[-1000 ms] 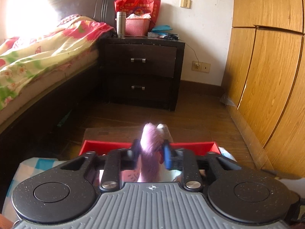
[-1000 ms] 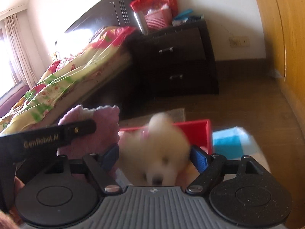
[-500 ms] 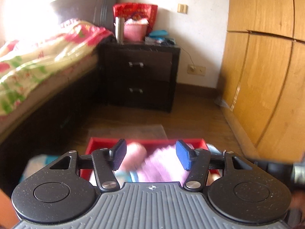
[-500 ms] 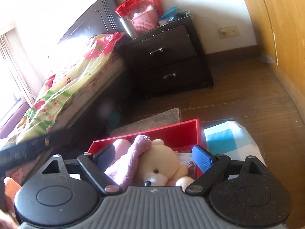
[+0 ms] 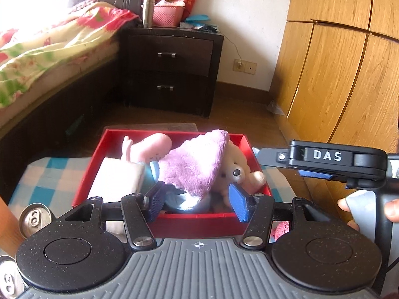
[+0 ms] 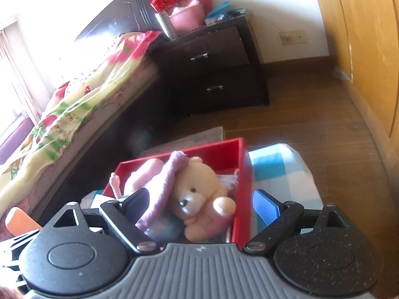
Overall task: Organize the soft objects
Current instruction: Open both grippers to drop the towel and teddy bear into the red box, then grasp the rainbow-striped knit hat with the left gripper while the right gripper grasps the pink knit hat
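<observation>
The soft toys lie in the red box (image 5: 159,220); little seems left.
Your left gripper (image 5: 197,200) and right gripper (image 6: 199,203) are both open and hold nothing.

Obstacles I log: red box (image 5: 172,220) crammed with purple towel (image 5: 197,167), cream teddy bear (image 6: 197,189) and pink plush (image 5: 149,147); drink cans (image 5: 35,219) at the near left. Free room: checkered desk (image 6: 281,174) right of the box, bare floor (image 5: 239,119) beyond.

Red box (image 5: 199,220), purple towel (image 5: 197,164), blue-checked cloth (image 5: 47,177)
</observation>
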The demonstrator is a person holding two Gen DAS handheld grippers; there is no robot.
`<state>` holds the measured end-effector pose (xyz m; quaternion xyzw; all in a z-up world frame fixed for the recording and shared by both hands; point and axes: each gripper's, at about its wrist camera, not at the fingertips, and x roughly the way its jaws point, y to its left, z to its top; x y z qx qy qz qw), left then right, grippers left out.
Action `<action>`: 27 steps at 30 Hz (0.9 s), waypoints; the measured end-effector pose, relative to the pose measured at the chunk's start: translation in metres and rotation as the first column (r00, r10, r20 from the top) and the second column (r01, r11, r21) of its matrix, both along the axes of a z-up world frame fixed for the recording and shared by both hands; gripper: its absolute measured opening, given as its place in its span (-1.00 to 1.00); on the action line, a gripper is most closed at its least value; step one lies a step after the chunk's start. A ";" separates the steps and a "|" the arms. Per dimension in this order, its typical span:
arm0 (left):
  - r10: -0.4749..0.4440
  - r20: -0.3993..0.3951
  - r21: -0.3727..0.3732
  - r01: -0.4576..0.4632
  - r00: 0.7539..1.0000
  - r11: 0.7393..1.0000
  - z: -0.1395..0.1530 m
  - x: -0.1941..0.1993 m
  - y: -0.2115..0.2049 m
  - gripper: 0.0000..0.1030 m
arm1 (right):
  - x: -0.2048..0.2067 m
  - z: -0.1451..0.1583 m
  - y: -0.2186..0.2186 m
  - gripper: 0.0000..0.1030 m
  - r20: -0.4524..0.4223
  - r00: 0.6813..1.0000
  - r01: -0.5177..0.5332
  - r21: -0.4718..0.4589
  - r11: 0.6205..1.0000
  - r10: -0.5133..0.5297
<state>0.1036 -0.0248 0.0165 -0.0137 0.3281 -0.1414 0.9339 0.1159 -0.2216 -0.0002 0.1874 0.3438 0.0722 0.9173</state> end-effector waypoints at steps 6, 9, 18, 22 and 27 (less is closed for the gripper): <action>0.045 0.019 0.006 -0.045 0.999 0.999 0.003 0.007 0.005 0.10 | -0.008 0.005 -0.004 0.36 0.018 1.000 0.019 0.006 1.000 -0.019; 0.070 0.014 0.014 -0.070 0.997 0.997 0.000 0.010 0.006 0.11 | -0.014 0.007 -0.002 0.36 0.029 0.999 0.024 -0.039 0.999 -0.023; 0.025 -0.019 0.087 -0.023 1.000 0.996 -0.015 -0.001 -0.012 0.11 | -0.026 -0.009 0.000 0.36 -0.037 0.999 -0.015 -0.134 0.991 0.010; 0.007 -0.031 0.101 -0.003 1.000 0.995 -0.019 -0.008 -0.019 0.11 | -0.027 -0.021 -0.002 0.36 -0.082 0.997 -0.024 -0.140 0.990 0.013; 0.002 -0.046 0.117 0.004 0.999 0.993 -0.026 -0.014 -0.022 0.11 | -0.026 -0.029 -0.002 0.36 -0.108 0.994 -0.033 -0.154 0.988 0.017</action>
